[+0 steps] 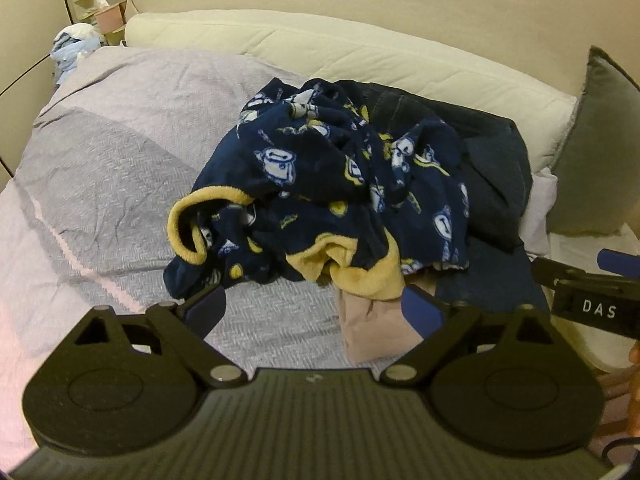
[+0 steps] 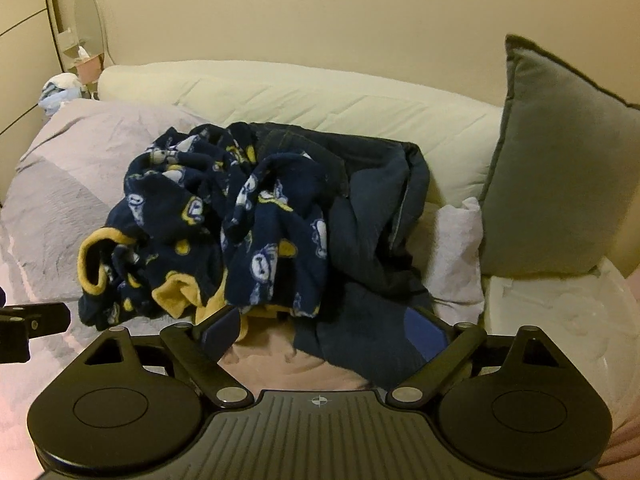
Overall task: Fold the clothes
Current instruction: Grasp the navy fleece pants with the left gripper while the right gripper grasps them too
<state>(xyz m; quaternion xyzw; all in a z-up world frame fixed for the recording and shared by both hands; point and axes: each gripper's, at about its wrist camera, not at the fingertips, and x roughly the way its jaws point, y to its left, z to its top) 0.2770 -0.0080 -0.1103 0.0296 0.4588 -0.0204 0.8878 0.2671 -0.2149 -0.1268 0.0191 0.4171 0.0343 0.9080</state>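
Note:
A crumpled navy fleece garment [image 1: 320, 184] [image 2: 224, 216] with white-and-yellow prints and yellow cuffs lies heaped on the bed. Dark blue jeans [image 1: 472, 160] [image 2: 368, 208] lie bunched behind and to its right. A beige garment [image 1: 372, 328] [image 2: 280, 356] sticks out from under the pile at the front. My left gripper [image 1: 316, 308] hovers open just in front of the heap, nothing between its fingers. My right gripper [image 2: 324, 332] is open too, low over the beige cloth and the jeans' near edge. The right gripper's side shows at the right edge of the left wrist view [image 1: 592, 296].
The bed has a lilac-grey cover [image 1: 120, 160] [image 2: 60, 184] with open room to the left of the pile. A cream headboard cushion [image 1: 340, 52] [image 2: 320, 104] runs along the back. A grey pillow [image 2: 560, 168] [image 1: 596, 152] stands at the right. Light blue clothes [image 1: 72, 52] lie far left.

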